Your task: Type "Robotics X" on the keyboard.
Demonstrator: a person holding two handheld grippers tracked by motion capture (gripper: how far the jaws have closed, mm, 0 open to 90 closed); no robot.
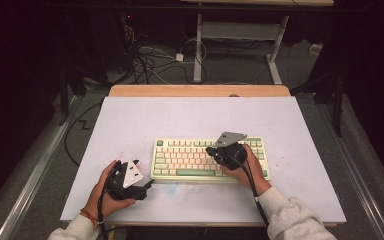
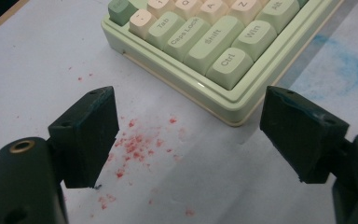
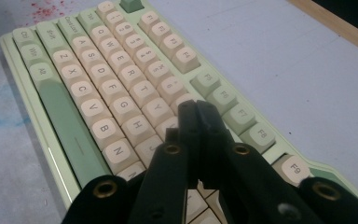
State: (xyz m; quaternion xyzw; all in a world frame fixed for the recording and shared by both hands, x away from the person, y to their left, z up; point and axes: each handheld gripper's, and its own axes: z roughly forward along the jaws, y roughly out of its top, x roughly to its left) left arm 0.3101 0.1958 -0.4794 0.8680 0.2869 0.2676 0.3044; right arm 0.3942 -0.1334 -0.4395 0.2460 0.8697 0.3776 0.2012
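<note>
A green and cream keyboard (image 1: pixel 207 159) lies flat on the white table top (image 1: pixel 190 115). My right gripper (image 1: pixel 211 150) hovers over the keyboard's right half, jaws pressed together with nothing between them. In the right gripper view its tips (image 3: pixel 196 108) sit just above the cream keys of the keyboard (image 3: pixel 107 88). My left gripper (image 1: pixel 149 185) rests low on the table just left of and in front of the keyboard, jaws wide apart. In the left gripper view the left gripper (image 2: pixel 191 135) frames the keyboard's near corner (image 2: pixel 223 65) and holds nothing.
Red specks (image 2: pixel 137 144) and a blue smear (image 2: pixel 345 65) mark the table beside the keyboard. The table's wooden far edge (image 1: pixel 200 90) lies beyond. Behind it are cables (image 1: pixel 150 60) on the floor and a desk frame (image 1: pixel 240 45).
</note>
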